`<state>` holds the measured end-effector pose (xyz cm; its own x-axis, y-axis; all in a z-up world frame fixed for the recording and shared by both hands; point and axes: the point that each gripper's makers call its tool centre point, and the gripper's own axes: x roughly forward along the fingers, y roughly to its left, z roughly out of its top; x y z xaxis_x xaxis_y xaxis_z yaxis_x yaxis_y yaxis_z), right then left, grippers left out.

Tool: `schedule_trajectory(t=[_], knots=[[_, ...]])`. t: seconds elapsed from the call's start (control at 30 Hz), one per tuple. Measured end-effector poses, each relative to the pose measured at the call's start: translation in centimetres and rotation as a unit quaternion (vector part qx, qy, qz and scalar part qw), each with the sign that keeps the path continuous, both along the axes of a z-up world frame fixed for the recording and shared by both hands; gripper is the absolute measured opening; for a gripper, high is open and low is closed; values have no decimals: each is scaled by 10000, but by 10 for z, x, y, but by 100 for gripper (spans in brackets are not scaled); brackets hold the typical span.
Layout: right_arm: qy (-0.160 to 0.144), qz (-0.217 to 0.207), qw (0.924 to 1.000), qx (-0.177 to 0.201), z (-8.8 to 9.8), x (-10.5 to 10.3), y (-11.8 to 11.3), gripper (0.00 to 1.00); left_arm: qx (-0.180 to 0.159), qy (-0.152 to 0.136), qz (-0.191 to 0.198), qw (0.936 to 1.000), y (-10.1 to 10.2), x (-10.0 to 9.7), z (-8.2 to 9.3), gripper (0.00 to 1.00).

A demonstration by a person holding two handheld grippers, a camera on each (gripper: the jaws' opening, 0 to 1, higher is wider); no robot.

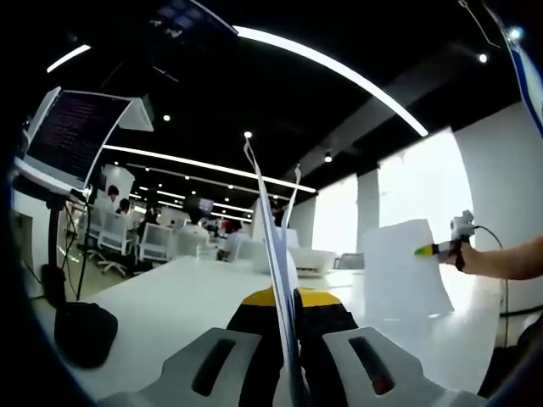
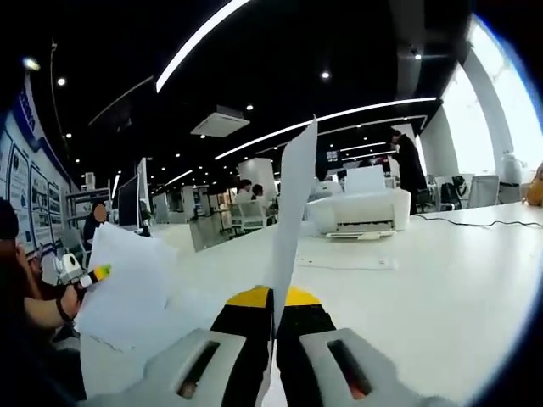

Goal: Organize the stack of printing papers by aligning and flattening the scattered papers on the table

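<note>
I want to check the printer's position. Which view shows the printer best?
The right gripper view: the white printer sits large and unobstructed on the table, beyond the held paper. In the left gripper view it is small, distant and partly behind the gripped sheets.

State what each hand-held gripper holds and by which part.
Left hand-held gripper: several paper sheets, pinched at their lower edge. Right hand-held gripper: one paper sheet, also by its lower edge.
</note>
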<state>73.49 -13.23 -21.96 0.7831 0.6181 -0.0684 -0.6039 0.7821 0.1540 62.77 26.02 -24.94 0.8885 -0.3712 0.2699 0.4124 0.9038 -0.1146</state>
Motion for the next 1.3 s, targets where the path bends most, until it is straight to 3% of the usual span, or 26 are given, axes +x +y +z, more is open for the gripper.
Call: schedule_trajectory(t=[0.77, 1.3], knots=[[-546, 534, 9971, 72, 49, -31, 40, 0, 0, -6, -10, 10000, 0, 0, 0, 8], [-777, 877, 9930, 163, 73, -49, 62, 0, 8, -8, -20, 10000, 0, 1, 0, 8]])
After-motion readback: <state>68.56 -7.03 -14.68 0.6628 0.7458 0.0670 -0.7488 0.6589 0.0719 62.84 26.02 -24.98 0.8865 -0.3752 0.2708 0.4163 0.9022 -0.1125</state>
